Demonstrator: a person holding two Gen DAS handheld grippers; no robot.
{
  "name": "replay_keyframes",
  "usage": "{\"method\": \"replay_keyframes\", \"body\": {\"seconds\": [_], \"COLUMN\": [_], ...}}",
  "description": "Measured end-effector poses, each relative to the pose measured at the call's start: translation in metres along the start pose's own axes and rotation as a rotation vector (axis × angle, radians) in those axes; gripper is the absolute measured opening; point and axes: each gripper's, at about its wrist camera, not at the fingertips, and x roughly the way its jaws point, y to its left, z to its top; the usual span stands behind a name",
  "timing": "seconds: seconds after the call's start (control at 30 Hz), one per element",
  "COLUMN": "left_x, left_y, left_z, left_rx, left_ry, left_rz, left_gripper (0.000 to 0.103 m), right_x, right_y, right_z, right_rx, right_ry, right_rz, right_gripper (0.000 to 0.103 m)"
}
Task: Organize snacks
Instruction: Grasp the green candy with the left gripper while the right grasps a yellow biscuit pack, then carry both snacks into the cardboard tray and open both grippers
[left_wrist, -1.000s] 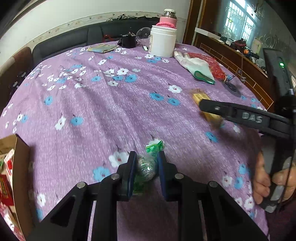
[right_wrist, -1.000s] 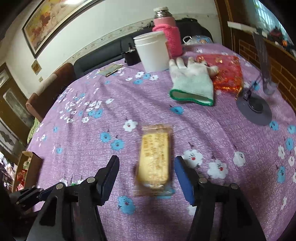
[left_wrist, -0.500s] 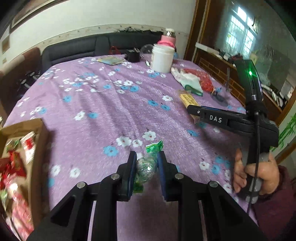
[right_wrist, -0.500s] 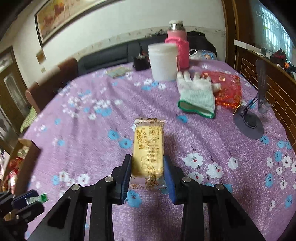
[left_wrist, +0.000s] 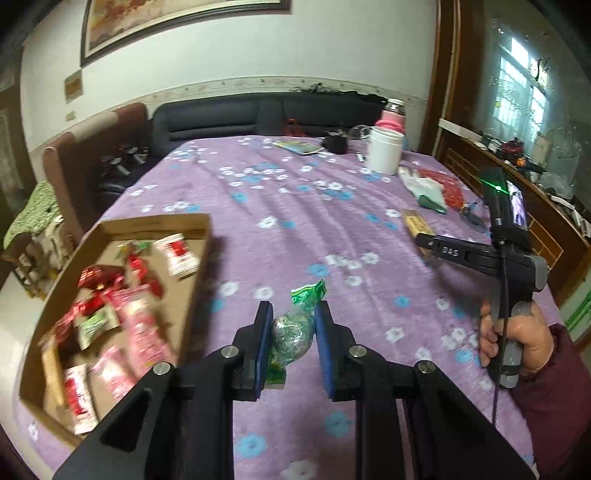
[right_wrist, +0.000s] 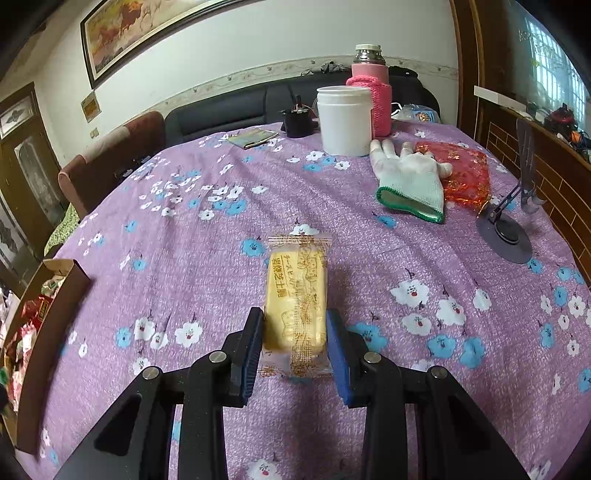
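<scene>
My left gripper (left_wrist: 291, 321) is shut on a green-wrapped round candy (left_wrist: 291, 332) and holds it above the purple flowered tablecloth (left_wrist: 295, 206), right of a cardboard box (left_wrist: 155, 225) with several red and pink snack packets. My right gripper (right_wrist: 294, 328) is shut on a yellow wrapped cake bar (right_wrist: 297, 295), lifted above the cloth. In the left wrist view the right gripper (left_wrist: 424, 240) shows at the right with the bar (left_wrist: 415, 223) in it. The box edge (right_wrist: 48, 306) shows at the left of the right wrist view.
At the far side stand a white jar (right_wrist: 345, 120), a pink-sleeved flask (right_wrist: 371, 92) and a black cup (right_wrist: 299, 120). A white glove (right_wrist: 410, 181), a red pouch (right_wrist: 463, 177) and a grey phone stand (right_wrist: 506, 232) lie at the right. A sofa sits behind the table.
My right gripper closed on the yellow bar and lifted it. My left gripper, holding the candy, rose and swung left, bringing the snack box into view.
</scene>
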Motion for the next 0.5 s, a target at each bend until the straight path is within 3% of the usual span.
{"method": "replay_keyframes", "body": {"seconds": [0.33,0.5], "left_x": [-0.030,-0.039], "left_y": [0.047,0.067], "left_z": [-0.018,-0.025], "left_rx": [-0.076,-0.108], "left_ry": [-0.045,-0.056], "left_rz": [0.049,0.072], "left_gripper": [0.022,0.022], "right_x": [-0.013,-0.032], "right_y": [0.009,0.024], "right_z": [-0.018,-0.026], "right_rx": [-0.006,-0.025], "right_ry": [-0.007,-0.023], "right_rz": [-0.062,-0.039], "right_gripper": [0.035,0.036]}}
